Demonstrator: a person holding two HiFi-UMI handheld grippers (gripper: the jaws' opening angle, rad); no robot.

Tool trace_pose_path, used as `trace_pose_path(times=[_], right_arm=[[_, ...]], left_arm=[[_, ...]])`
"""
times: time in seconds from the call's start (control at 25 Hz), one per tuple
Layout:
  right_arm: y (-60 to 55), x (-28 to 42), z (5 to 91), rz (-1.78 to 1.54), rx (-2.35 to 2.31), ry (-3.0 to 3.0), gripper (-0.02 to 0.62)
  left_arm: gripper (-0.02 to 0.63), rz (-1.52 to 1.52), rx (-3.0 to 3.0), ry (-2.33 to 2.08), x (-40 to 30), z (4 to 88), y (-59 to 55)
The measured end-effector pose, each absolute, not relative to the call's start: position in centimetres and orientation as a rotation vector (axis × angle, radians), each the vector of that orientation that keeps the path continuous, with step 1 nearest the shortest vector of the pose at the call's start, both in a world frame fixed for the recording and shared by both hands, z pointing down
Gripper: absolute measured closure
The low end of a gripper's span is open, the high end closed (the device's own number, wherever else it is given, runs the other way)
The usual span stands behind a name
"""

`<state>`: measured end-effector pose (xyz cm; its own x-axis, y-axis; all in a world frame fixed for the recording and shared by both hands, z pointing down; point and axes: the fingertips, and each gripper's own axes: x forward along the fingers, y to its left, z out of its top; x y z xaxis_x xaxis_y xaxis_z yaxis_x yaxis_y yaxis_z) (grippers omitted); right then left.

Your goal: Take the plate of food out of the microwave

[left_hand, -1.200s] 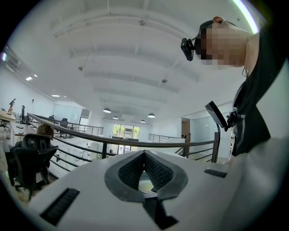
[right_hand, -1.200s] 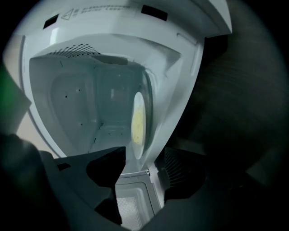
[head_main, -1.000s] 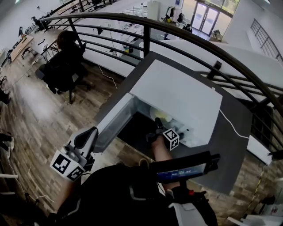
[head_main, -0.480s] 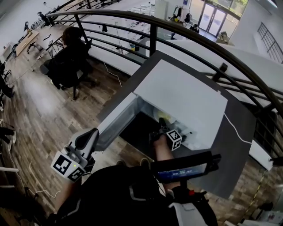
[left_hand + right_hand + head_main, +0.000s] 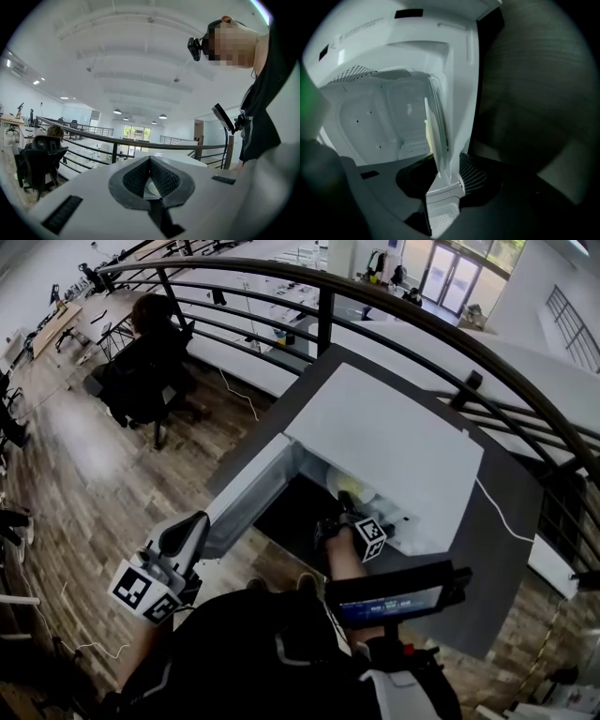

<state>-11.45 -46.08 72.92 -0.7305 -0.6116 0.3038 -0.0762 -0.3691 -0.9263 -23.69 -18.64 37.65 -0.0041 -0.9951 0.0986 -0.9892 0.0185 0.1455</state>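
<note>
right gripper (image 5: pixel 345 499) fingers just closed on plate (image 5: pixel 433 136) rim in microwave (image 5: pixel 384 442), door (image 5: pixel 239 507) open, left gripper (image 5: pixel 151 161) shut

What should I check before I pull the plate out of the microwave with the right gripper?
1. The door of the microwave is swung open: ok.
2. The plate has its rim between the jaws of the right gripper: ok. The jaws have just been closing, and the pads appear to meet the rim.
3. The grip is firm enough to lift: cannot tell.
4. The food is settled on the plate: cannot tell. Only a yellowish edge shows.
5. The left gripper is out of the way: ok. It is shut, empty and held outside the microwave.
</note>
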Motion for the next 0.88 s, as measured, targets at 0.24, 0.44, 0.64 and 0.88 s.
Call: trace_pose_path(times=[0.24,0.44,0.64,0.88], right_arm=[[-45.4,-11.2,71.7,-2.121,-0.880,1.526,0.572],[-44.9,-10.9,71.7,-2.106,-0.877,1.555,0.572],[-43.7,-10.7,71.5,-2.116,-0.871,1.589,0.572],[-42.1,-10.2,69.7,-2.092,-0.820,1.619,0.572]], left_arm=[[0.601,-0.061,2.112,-2.080,-23.7,37.8,-18.6],[0.601,-0.072,2.136,-2.063,-23.9,37.8,-18.3],[0.601,-0.080,2.179,-2.034,-23.9,37.5,-18.1],[0.601,-0.085,2.233,-1.970,-23.2,37.4,-18.4]])
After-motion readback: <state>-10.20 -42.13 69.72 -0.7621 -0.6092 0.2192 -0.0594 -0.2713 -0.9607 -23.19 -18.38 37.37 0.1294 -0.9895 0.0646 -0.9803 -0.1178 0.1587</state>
